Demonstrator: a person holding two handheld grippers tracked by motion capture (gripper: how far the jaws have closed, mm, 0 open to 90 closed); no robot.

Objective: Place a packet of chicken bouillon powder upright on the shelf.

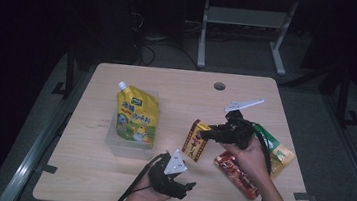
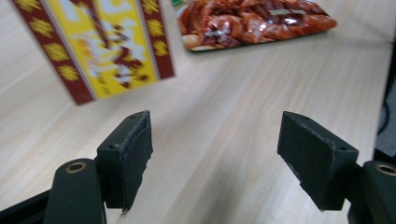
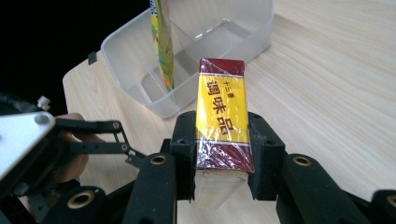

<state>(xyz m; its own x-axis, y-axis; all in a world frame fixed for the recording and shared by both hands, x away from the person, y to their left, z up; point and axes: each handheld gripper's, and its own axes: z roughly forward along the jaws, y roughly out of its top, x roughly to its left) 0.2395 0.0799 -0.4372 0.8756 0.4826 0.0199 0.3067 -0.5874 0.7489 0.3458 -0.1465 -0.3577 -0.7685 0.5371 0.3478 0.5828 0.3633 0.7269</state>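
Your right gripper (image 3: 220,154) is clenched on the red-and-yellow seasoning box (image 3: 221,119), both black pads pressed flat against its long sides near one end, so that the box sticks out past the jaws. In the high view the same box (image 1: 196,140) hangs tilted at the middle of the wooden table (image 1: 178,88), with your right gripper (image 1: 209,132) gripping its upper end from the right. Ahead of the box in the right gripper view stands the clear plastic container (image 3: 243,42), with the yellow spouted pouch (image 3: 162,42) upright inside it against one wall; the box is near the container but outside it. Your left gripper (image 2: 215,154) is released, its jaws wide apart above bare tabletop with nothing between them, resting low near the table's front edge (image 1: 185,187). Beyond its jaws lie the box (image 2: 105,46) and a red snack packet (image 2: 252,21). A green-and-yellow packet (image 1: 278,150) lies beside your right hand (image 1: 250,158).
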